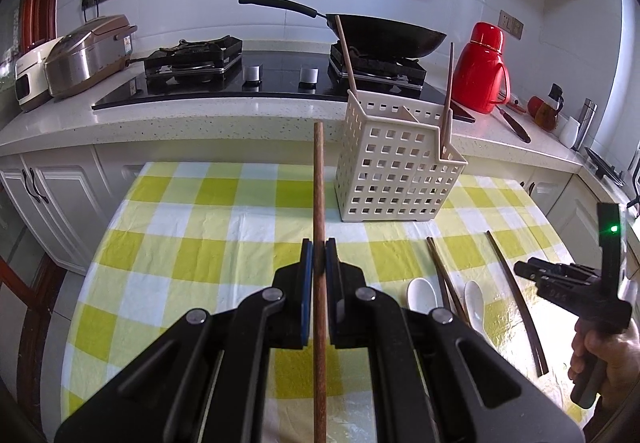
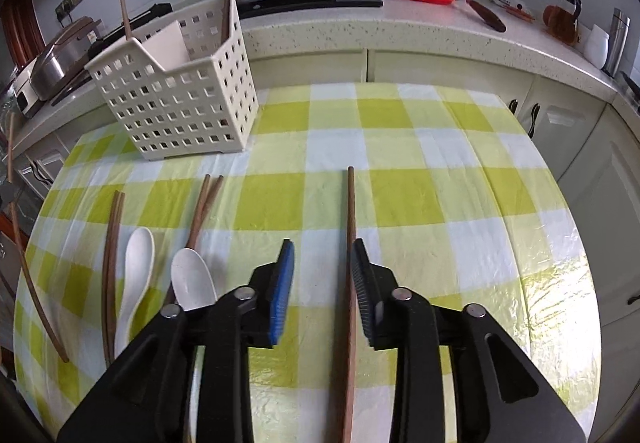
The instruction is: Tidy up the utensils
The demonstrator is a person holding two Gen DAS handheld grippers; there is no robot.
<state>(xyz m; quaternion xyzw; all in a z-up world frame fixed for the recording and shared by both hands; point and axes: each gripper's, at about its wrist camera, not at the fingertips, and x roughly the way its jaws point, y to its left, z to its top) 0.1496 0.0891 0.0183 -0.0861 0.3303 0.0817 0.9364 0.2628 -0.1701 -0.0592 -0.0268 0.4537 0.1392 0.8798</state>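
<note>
Left wrist view: left gripper (image 1: 319, 257) is clamped on a wooden chopstick (image 1: 319, 179). Its long axis runs along the fingers, tip pointing up and away toward the counter. The white perforated utensil basket (image 1: 396, 179) stands ahead and to the right of that tip, near but not touching, so the move looks like a carry forward-right and a drop in from above. Basket contents: two chopsticks upright, one at the back-left corner (image 1: 346, 55), one at the right side (image 1: 448, 99); a divider splits it, but I can't tell which compartment each occupies. The right gripper (image 1: 532, 271) sits low at the right edge, held by a hand (image 1: 600, 359).

Right wrist view: right gripper (image 2: 322, 275) has its jaws apart. A single chopstick (image 2: 351, 203) lies on the checkered tablecloth (image 2: 440, 203) between them, hard against the right-hand finger, long axis along the fingers; not pinched. Basket (image 2: 180, 99) is up-left, well apart. Left of the gripper lie two white spoons (image 2: 138, 267) (image 2: 192, 277) and chopstick pairs (image 2: 112, 251) (image 2: 202, 211). Right hand is nearer these.
</note>
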